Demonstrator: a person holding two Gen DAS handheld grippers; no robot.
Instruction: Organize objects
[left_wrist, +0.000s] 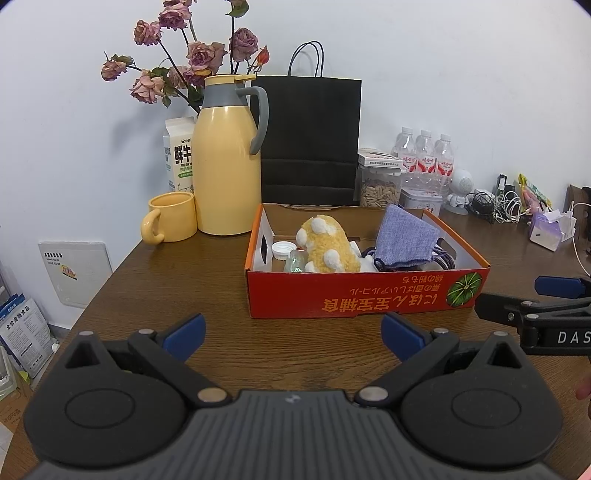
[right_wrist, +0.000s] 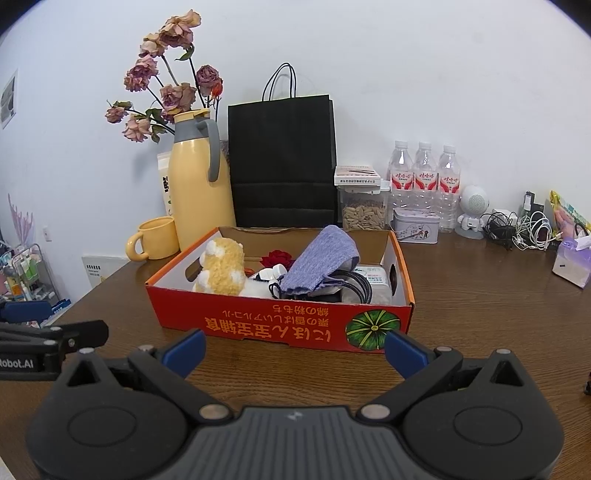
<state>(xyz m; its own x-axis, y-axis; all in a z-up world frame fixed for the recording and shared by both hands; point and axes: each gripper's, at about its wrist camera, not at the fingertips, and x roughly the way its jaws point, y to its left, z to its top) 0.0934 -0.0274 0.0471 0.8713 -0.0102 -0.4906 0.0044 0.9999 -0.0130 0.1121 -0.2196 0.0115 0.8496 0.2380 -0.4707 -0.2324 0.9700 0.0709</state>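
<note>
1. Box (right_wrist: 280, 325) sits mid-frame on the table (right_wrist: 480, 332), holding a plush toy (right_wrist: 223, 269), blue pouch (right_wrist: 317, 262) and perhaps small bottles.
2. Left gripper (left_wrist: 291, 334) and right gripper (right_wrist: 293, 349) hover before it, jaws spread, empty.
3. Approach one item from above; avoid snagging the pouch cord.

Shallow red cardboard box (right_wrist: 258, 321) rests flat on the wooden table, open-topped. Inside: yellow-and-white plush toy (right_wrist: 223, 271) at left, blue woven fabric pouch (right_wrist: 319, 264) leaning at right.
</note>
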